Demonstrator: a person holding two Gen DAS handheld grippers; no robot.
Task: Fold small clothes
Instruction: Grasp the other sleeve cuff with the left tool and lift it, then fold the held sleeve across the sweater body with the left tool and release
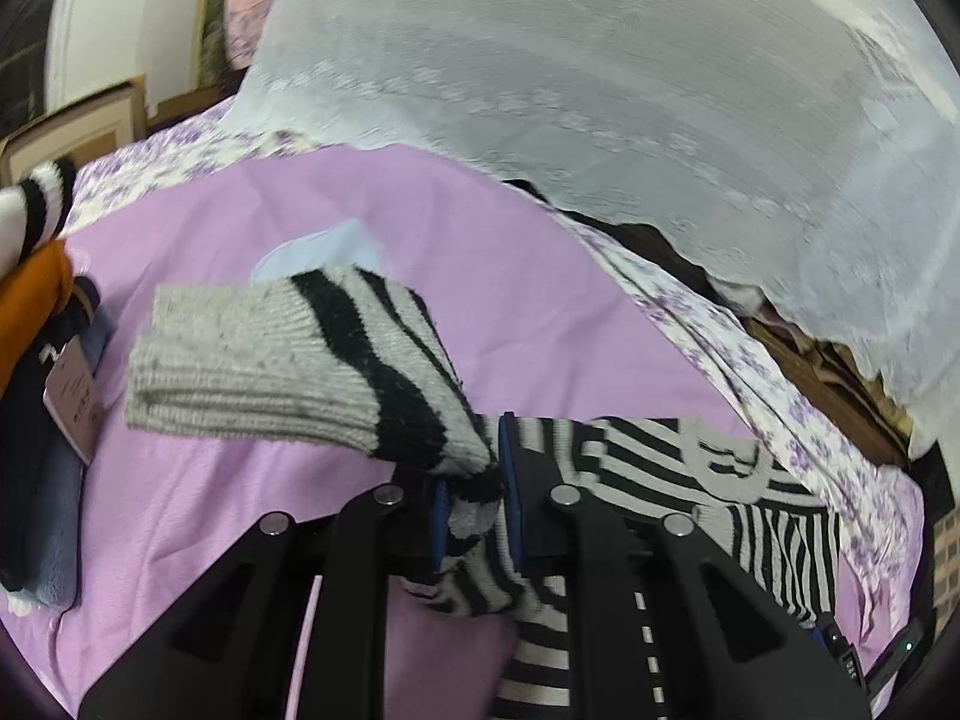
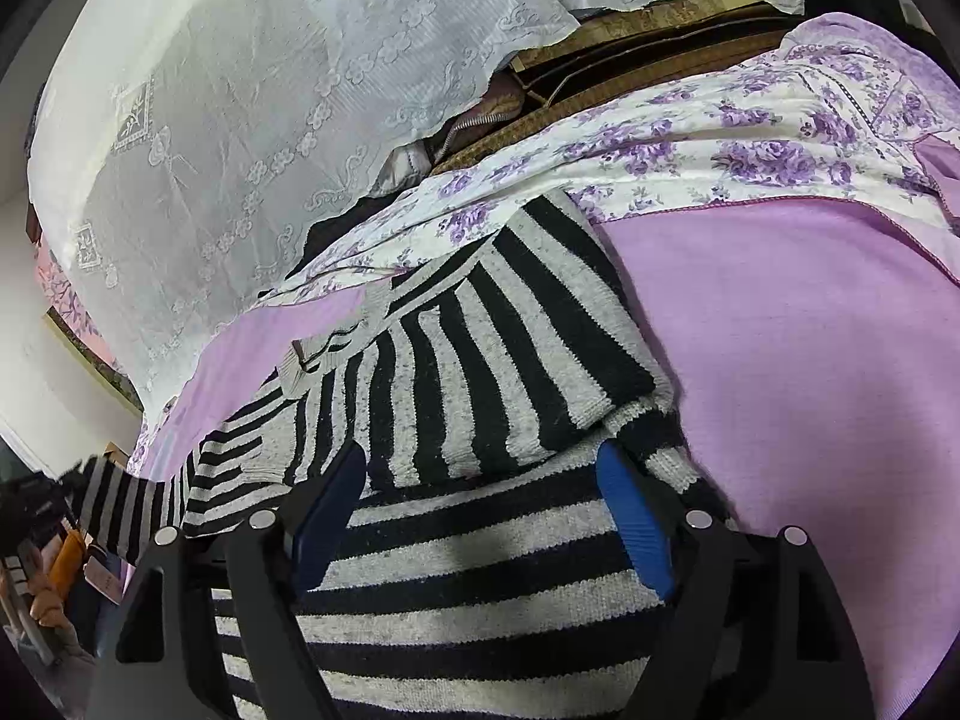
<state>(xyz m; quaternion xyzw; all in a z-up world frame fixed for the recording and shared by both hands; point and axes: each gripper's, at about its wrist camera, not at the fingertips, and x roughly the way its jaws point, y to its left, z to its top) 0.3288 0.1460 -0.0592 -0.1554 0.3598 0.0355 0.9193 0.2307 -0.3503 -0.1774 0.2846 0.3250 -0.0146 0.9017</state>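
A black-and-grey striped knit sweater point(image 2: 480, 372) lies on a purple bedsheet point(image 2: 810, 360). My left gripper point(image 1: 477, 483) is shut on one of its sleeves point(image 1: 288, 360). The sleeve is lifted off the sheet, and its grey ribbed cuff sticks out to the left. The sweater body point(image 1: 660, 462) shows behind the left fingers. My right gripper point(image 2: 480, 468) is open and low over the sweater body. Its blue pads point(image 2: 630, 516) stand wide apart, with flat striped fabric between and under them. The other sleeve trails off to the lower left in the right wrist view.
A pile of clothes sits at the left: an orange garment point(image 1: 30, 300), dark blue pieces point(image 1: 48, 450) and a paper tag point(image 1: 72, 396). A white lace curtain point(image 1: 600, 90) hangs beyond the bed. A floral sheet border point(image 2: 720, 138) runs along the far edge.
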